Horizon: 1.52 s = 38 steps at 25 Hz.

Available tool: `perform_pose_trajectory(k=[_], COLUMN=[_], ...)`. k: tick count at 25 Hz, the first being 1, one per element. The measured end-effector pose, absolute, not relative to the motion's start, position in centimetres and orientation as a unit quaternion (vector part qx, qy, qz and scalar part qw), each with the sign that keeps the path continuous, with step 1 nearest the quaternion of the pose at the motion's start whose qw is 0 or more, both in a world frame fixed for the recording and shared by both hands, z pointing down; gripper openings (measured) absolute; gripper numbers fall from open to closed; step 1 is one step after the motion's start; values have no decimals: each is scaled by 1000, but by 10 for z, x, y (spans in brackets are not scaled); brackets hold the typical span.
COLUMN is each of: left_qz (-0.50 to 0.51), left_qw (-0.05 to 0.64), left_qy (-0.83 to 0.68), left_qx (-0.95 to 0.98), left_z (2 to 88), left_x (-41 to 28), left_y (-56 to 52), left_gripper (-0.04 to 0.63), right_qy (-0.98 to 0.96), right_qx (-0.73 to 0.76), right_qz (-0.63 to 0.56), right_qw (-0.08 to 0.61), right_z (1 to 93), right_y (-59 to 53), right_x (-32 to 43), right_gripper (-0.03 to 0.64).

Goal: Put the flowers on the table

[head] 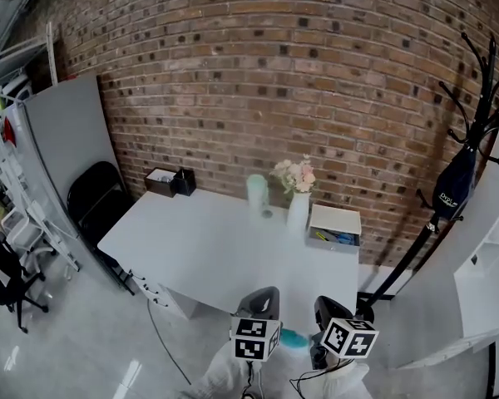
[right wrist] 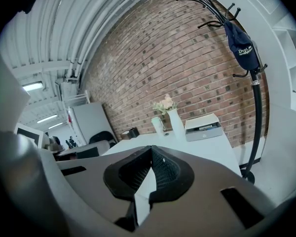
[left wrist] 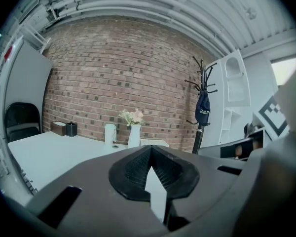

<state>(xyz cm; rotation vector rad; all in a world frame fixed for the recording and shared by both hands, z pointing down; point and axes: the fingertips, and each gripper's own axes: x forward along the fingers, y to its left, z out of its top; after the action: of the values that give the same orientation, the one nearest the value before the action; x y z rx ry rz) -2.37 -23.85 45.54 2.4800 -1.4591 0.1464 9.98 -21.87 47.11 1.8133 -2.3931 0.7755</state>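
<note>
facing table (head: 201,248) | left gripper (left wrist: 151,150) and right gripper (right wrist: 151,150) both pinched closed, empty | flowers (head: 294,174) in white vase (head: 298,211) at far edge, well away | advice: spread jaws early, grip vase low, keep upright

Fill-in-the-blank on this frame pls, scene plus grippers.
The flowers stand in a white ___ on the table.
The wall behind the table is ___.
In the head view, the black chair stands at the table's ___ end.
The left gripper and the right gripper both have jaws ___, nothing between them.
Missing: vase; brick; left; shut.
</note>
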Motion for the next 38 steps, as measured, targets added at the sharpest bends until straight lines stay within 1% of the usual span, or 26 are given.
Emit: perform_pose_trajectory(k=[7, 12, 22, 38], left_qz=[57, 66, 74, 74], left_qw=[125, 113, 118, 124], left_qy=[-514, -511, -507, -511], left_qx=[847, 849, 850, 848], left_z=[452, 452, 456, 456], left_x=[-19, -9, -2, 2], left_y=[-236, -235, -234, -228], left_gripper=[9, 9, 9, 9], right_qy=[-789, -788, -795, -796], right_qx=[565, 564, 562, 560], right_qz=[241, 245, 227, 228], right_qw=[9, 18, 39, 42], right_z=[460, 465, 460, 459], right_y=[-223, -224, -220, -216], right_x=[96, 100, 103, 108], right_gripper=[23, 23, 23, 23])
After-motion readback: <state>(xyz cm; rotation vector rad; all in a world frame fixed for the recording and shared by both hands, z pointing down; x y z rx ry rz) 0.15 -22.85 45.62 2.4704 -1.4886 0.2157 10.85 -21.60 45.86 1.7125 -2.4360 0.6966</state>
